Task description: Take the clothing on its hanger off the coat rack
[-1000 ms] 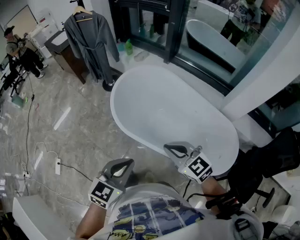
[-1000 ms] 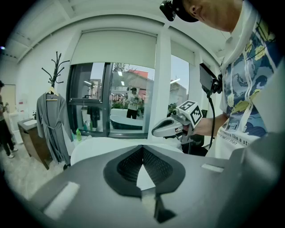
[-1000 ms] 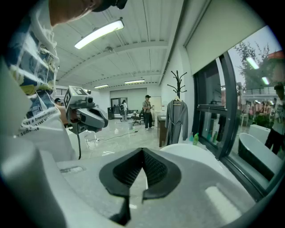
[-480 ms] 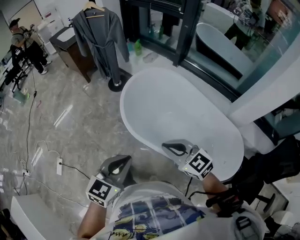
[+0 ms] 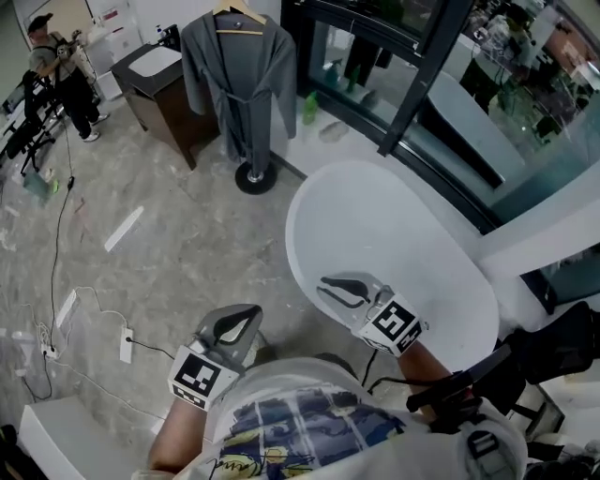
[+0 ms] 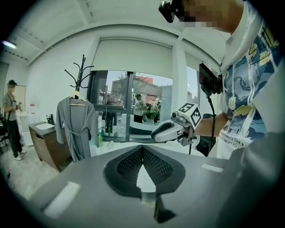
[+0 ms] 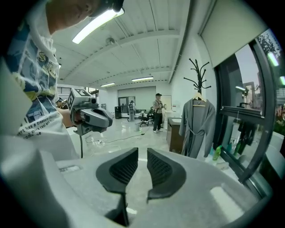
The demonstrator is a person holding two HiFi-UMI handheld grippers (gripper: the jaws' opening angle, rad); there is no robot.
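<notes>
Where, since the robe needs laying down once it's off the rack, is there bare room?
The grey marble floor lies bare between the black coat rack's base, the dark wooden cabinet and the white oval bathtub, whose basin is empty too. It is cluttered at the left edge, round the white power strip.

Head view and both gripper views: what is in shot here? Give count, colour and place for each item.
robe: one, grey, hanging on the coat rack, top centre
hanger: one, wooden, under the robe's collar
coat rack: one, black, by the bathtub's far end
bathtub: one, white, right of centre
cabinet: one, dark with a white basin, left of the rack
bottle: one, green, by the glass wall
power strip: one, white, floor at left
bystander: one, top left
left gripper: grey, fingers shut, empty
right gripper: grey, fingers just opening, nothing between
</notes>
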